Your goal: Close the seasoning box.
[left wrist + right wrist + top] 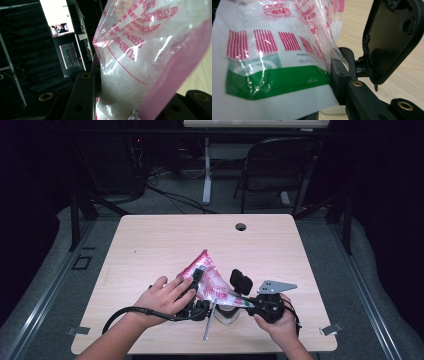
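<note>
Bag (207,275) between hand-held grippers, over table (150,240)

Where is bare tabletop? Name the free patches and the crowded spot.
Free: the table's whole far half up to the cable hole, plus the near left corner. Crowded: near centre, where both claws hold the plastic bag above a white cup.

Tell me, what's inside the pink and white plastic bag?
Through the clear part of the bag you can see whitish, grainy stuff, maybe crystals or powder. The pink and green print hides the rest, so how full it is stays unknown.
</note>
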Demonstrator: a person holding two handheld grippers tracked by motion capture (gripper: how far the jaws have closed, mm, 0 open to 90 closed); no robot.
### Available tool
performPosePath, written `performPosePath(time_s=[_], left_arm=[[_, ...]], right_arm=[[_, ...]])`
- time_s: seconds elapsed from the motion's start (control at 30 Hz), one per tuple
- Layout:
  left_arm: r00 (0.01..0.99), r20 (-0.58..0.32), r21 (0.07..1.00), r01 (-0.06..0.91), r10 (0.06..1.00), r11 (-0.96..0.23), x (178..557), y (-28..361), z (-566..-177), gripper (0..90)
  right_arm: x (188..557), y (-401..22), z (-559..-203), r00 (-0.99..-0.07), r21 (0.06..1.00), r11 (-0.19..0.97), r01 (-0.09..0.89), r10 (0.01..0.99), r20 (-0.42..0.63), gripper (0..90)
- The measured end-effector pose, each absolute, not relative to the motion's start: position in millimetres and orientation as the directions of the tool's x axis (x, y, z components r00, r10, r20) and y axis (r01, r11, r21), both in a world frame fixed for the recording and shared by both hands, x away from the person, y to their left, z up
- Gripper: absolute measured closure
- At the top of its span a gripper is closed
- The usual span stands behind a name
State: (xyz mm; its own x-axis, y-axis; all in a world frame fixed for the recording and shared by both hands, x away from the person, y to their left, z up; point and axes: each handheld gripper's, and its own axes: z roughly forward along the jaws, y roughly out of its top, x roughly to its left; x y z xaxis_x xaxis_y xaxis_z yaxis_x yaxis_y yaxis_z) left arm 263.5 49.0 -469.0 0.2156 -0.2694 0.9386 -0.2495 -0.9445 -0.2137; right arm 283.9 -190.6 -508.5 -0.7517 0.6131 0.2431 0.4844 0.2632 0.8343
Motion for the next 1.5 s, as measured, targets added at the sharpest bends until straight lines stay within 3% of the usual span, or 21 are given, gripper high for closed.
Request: performPosePath(time_s=[0.17, 0.4, 0.67, 0.87, 1.17, 1.5], left_arm=[[0.219, 0.937, -0.217, -0.247, -0.272, -0.945, 264.3, 49.6, -468.8, 74.2], [0.222, 0.939, -0.206, -0.244, -0.262, -0.948, 265.7, 51.6, -467.6, 74.2], [0.229, 0.937, -0.211, -0.235, -0.265, -0.949, 266.8, 56.3, -467.5, 74.3], [0.235, 0.928, -0.231, -0.241, -0.288, -0.943, 265.8, 56.7, -469.4, 74.5], [0.227, 0.932, -0.228, -0.243, -0.284, -0.943, 266.1, 54.9, -469.8, 74.6], [0.218, 0.934, -0.232, -0.236, -0.284, -0.944, 267.5, 54.8, -469.2, 74.7]], right_arm=[[283.4, -190.3, -508.3, -0.754, 0.838, 0.258, 0.481, 0.610, 0.245, 81.1], [281.7, -189.8, -505.6, -0.758, 0.853, 0.251, 0.458, 0.612, 0.227, 71.2], [279.9, -190.6, -502.8, -0.755, 0.865, 0.243, 0.439, 0.621, 0.209, 70.2], [277.9, -190.5, -499.0, -0.767, 0.872, 0.244, 0.423, 0.610, 0.201, 71.8], [276.2, -188.6, -496.8, -0.779, 0.867, 0.270, 0.418, 0.597, 0.190, 89.2], [276.3, -186.8, -497.3, -0.791, 0.857, 0.284, 0.430, 0.576, 0.206, 90.0]])
